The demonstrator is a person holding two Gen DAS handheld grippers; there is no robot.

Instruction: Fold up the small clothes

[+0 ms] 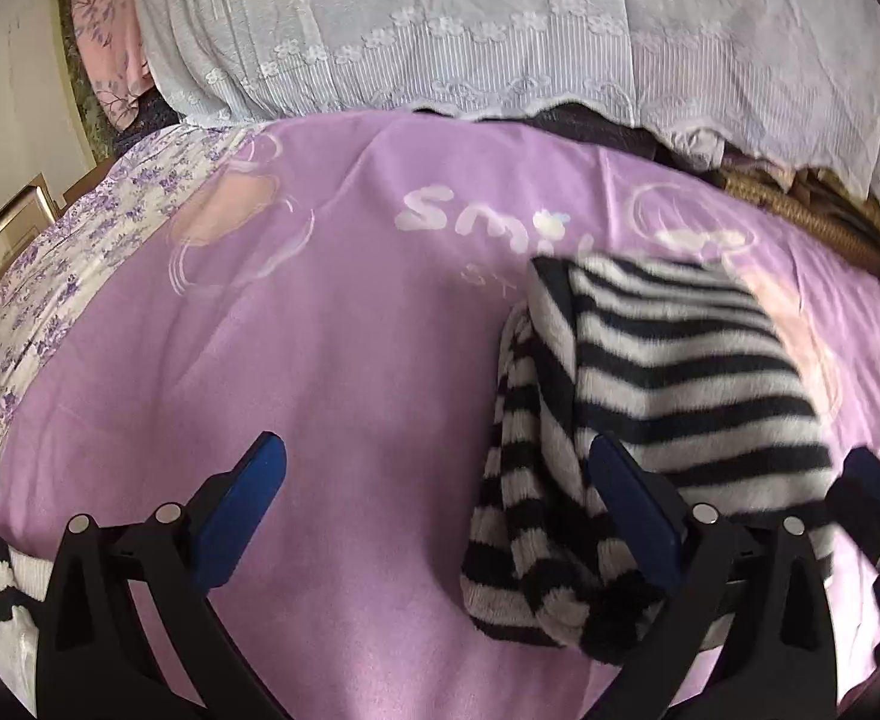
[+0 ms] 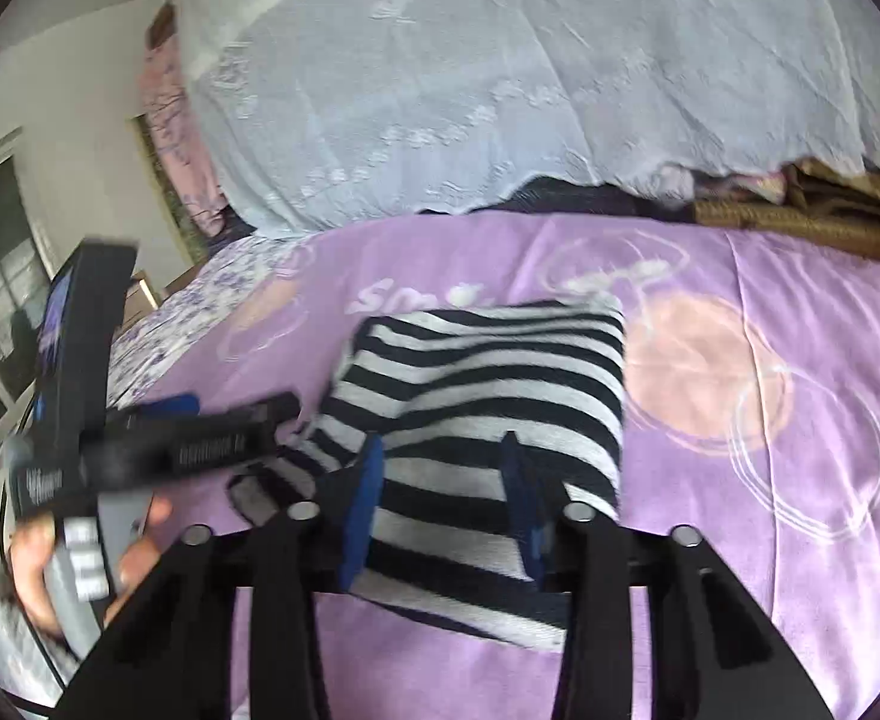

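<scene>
The striped garment [image 2: 488,396] lies partly folded on the purple bed sheet [image 1: 332,312] — soft, fuzzy, light, likely to sag. The right gripper [image 2: 446,498] straddles its near edge with jaws apart; the left gripper [image 1: 440,516], jaws wide, hovers beside its dangling sleeve [image 1: 518,480] — best pinched at the cuff.

Black hand-held gripper [image 2: 440,498], blue pads [image 2: 363,516]

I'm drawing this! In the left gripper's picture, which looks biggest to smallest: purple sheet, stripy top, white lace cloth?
1. Purple sheet
2. White lace cloth
3. Stripy top

The cloth lies farther back and is cut off, so its true size is unsure.
</scene>
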